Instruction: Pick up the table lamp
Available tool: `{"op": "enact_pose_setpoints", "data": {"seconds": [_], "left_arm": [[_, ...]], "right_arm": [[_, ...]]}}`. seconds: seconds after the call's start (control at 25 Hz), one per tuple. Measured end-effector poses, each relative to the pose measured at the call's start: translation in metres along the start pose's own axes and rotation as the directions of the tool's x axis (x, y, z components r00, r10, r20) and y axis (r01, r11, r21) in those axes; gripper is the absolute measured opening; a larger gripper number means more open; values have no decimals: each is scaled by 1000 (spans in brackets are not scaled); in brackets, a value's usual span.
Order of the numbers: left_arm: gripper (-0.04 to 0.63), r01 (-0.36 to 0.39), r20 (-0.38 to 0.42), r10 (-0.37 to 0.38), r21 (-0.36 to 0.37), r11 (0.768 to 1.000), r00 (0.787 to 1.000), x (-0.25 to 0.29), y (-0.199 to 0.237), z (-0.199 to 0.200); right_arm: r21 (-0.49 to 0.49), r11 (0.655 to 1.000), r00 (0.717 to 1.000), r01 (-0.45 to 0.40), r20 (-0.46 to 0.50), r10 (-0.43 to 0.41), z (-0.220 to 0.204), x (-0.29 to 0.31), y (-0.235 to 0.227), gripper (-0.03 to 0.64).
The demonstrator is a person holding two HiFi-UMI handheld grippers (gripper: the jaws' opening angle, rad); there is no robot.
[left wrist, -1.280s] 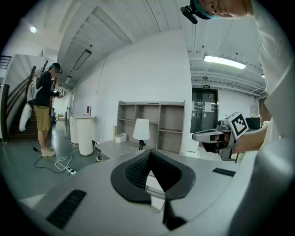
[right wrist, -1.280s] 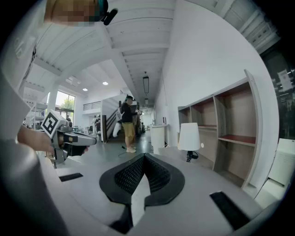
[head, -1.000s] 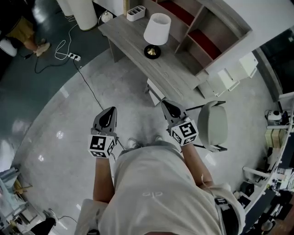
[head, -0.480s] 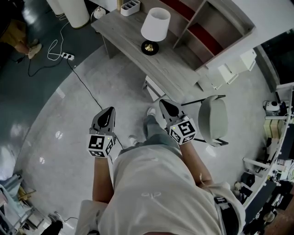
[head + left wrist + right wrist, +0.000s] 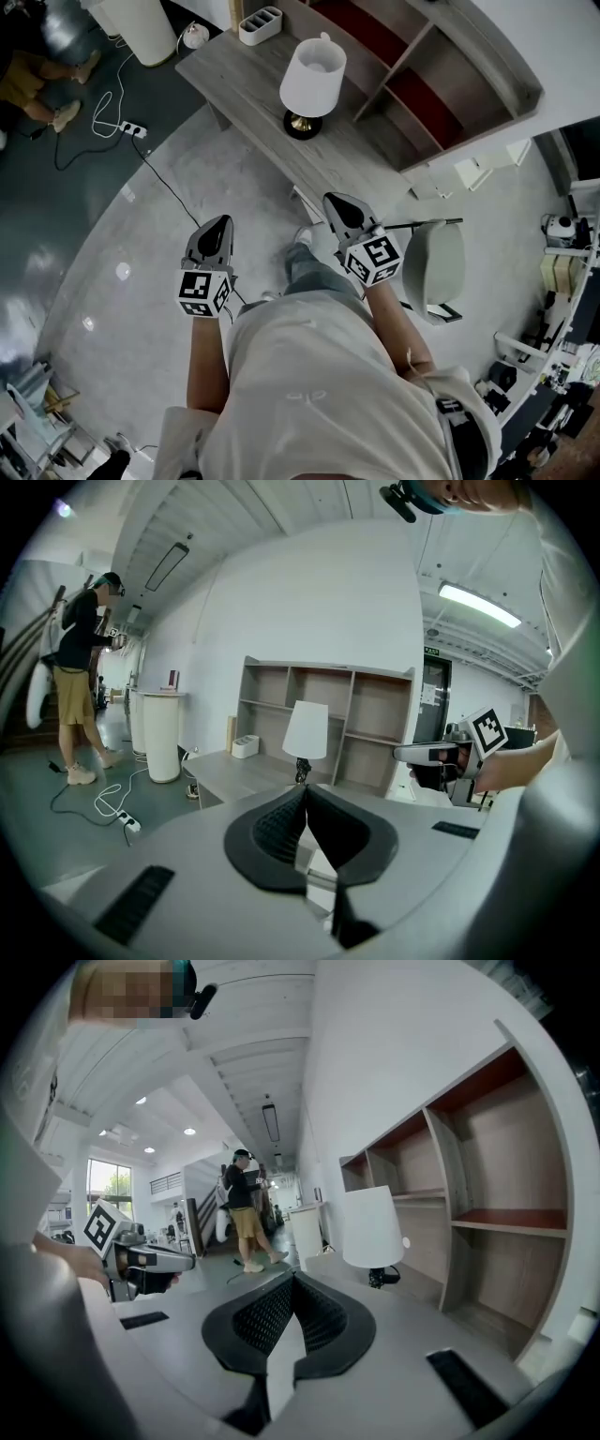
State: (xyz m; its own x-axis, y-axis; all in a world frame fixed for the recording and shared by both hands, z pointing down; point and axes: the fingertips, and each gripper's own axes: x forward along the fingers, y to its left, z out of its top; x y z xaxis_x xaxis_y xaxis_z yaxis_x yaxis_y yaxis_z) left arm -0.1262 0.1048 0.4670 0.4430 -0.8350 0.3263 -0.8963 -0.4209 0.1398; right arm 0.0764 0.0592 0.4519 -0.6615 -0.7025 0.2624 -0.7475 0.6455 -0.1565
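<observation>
1. Pointing forward at waist height, the left gripper (image 5: 222, 221) with its grey body and black ribbed pads is clenched on nothing; in the left gripper view (image 5: 305, 790) its pads meet at the tip.
2. The right gripper (image 5: 330, 199) is also squeezed closed and empty, as the right gripper view (image 5: 292, 1278) shows. The two are level and well apart.
3. Between them a leg in blue jeans (image 5: 305, 265) is stepped forward over the glossy grey floor (image 5: 122, 244), which lies open at left and lower left.
4. At right centre a pale grey round-backed chair (image 5: 436, 261) stands just beside the right gripper, narrowing that side.
5. A black cable (image 5: 178, 178) runs up the floor at left to a white power strip (image 5: 131, 128).
6. The long grey wood-grain desk (image 5: 244, 70) slants across the upper middle; its near edge is just above the right gripper's tip.
7. The table lamp (image 5: 312, 80), with a white drum shade on a dark round base, stands upright near the desk's middle, untouched and well ahead of both grippers; it is centred in the left gripper view (image 5: 306, 731) and right of centre in the right one (image 5: 372, 1227).
8. Behind the desk is an open wooden shelf unit with red-brown boards (image 5: 422, 56); at upper left stands a white cylinder (image 5: 141, 23).
9. Since a second ago the desk and lamp have grown larger, the leg has come forward, and both grippers have stayed closed.
</observation>
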Motion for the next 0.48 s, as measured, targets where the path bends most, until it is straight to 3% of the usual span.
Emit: {"op": "enact_pose_setpoints", "data": {"seconds": [0.24,0.48], "left_arm": [[15,5,-5,-6,-19,1000,1000,72,3,21],[15,9,-25,-8,13,1000,1000,128,-1,45]], "right_arm": [[-24,1000,1000,-20,-17,20,21,35,-59,26],[-14,999,999,-40,-27,40,19,57,-104,26]]}}
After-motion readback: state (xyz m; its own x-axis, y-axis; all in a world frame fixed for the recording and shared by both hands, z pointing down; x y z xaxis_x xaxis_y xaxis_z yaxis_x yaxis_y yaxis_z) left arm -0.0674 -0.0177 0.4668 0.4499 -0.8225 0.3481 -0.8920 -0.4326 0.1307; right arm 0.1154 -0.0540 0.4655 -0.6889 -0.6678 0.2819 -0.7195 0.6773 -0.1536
